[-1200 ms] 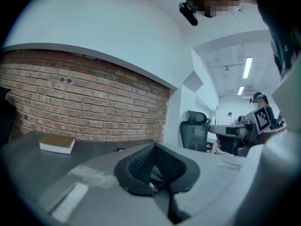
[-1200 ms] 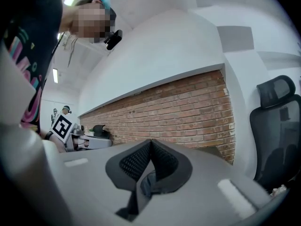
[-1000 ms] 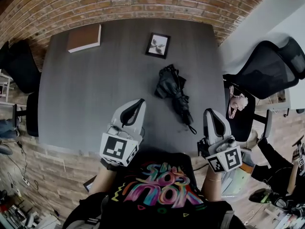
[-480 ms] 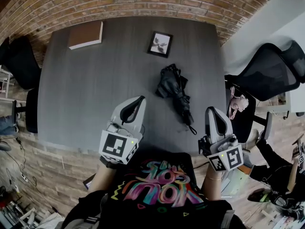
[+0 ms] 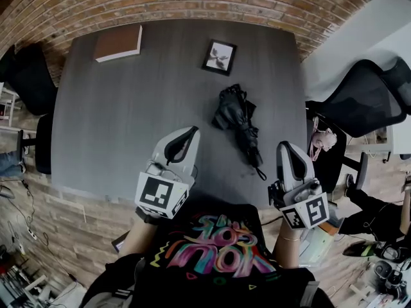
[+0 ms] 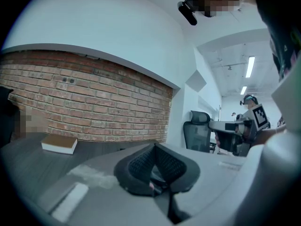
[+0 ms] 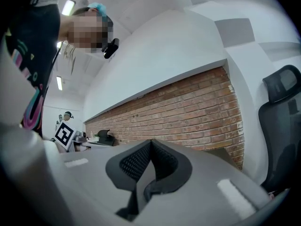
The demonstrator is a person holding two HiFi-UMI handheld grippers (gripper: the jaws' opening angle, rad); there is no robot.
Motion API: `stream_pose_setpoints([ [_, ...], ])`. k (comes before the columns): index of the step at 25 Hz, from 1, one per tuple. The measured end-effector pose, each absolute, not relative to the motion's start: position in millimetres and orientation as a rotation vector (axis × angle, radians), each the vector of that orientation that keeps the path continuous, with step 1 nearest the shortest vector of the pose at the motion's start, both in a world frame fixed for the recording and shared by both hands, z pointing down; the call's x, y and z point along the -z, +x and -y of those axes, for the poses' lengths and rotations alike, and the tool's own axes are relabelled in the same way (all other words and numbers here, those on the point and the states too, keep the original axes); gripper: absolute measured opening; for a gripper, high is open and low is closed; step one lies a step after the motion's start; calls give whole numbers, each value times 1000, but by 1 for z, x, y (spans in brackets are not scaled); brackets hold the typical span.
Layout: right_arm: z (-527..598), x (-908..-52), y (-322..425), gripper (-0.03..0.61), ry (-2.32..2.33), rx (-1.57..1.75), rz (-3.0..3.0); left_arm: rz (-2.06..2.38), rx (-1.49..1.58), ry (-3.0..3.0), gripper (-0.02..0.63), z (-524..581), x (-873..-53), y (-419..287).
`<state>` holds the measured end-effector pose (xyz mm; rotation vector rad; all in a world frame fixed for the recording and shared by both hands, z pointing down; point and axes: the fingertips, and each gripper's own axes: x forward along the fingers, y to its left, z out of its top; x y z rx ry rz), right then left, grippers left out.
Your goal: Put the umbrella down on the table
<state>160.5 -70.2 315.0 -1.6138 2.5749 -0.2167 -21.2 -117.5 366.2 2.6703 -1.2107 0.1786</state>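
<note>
No legible txt anywhere. Multicolour graffiti lettering on shirt [image 5: 215,249] front, upside down in head view, can't read. B/w square code marker [image 5: 158,196] on left gripper [image 5: 187,133] cube, 2nd marker [image 5: 308,212] on right gripper [image 5: 286,147]: patterns only, no chars.

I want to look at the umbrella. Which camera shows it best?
The head view. The umbrella lies folded on the table, seen whole from above. Neither the left gripper view nor the right gripper view shows it at all.
</note>
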Motion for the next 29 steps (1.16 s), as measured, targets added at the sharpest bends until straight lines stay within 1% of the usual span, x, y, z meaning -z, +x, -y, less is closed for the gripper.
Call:
stream_pose_setpoints([
  [16, 67, -318, 138, 0, -1535, 212, -2636, 1237, -189, 2655, 0, 115, -367, -28],
  [29, 70, -322, 135, 0, -1535, 215, -2649, 1243, -186, 2653, 0, 116, -369, -29],
])
